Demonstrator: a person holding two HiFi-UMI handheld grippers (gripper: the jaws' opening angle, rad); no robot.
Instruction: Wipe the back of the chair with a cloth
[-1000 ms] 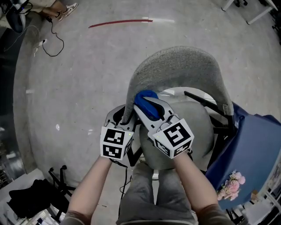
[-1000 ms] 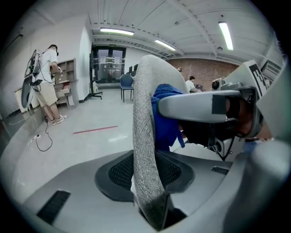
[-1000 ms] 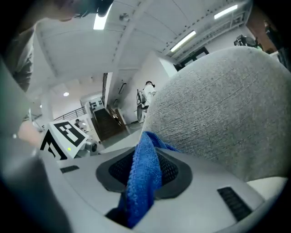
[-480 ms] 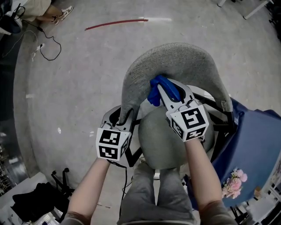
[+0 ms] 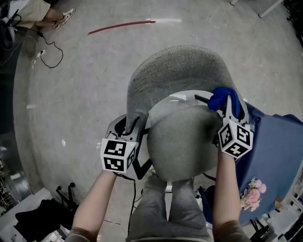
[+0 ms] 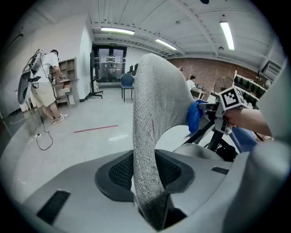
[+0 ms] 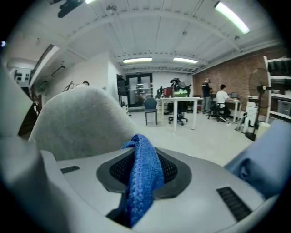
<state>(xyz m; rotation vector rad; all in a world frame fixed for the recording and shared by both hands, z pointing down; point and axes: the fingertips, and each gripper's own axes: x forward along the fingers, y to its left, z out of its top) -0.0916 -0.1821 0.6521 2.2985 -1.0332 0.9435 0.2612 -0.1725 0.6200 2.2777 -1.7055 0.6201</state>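
The grey fabric chair back (image 5: 180,66) curves above the round grey seat (image 5: 182,142). My left gripper (image 5: 130,124) is shut on the back's left edge; in the left gripper view that edge (image 6: 145,136) runs up from between the jaws. My right gripper (image 5: 227,101) is at the back's right end, shut on a blue cloth (image 5: 221,97). In the right gripper view the cloth (image 7: 143,177) hangs bunched between the jaws, with the chair back (image 7: 77,123) to its left. Seen from the left gripper, the cloth (image 6: 195,116) is against the back's far edge.
A blue cover with a flower print (image 5: 270,160) lies close on the right of the chair. A red line (image 5: 120,24) and a black cable (image 5: 47,52) are on the concrete floor. A person (image 5: 42,14) stands far left. Black gear (image 5: 42,212) lies near left.
My right gripper has swept the blue cloth along the chair back's inner face, from the left end to the right end. The left gripper has kept its hold in the same place.
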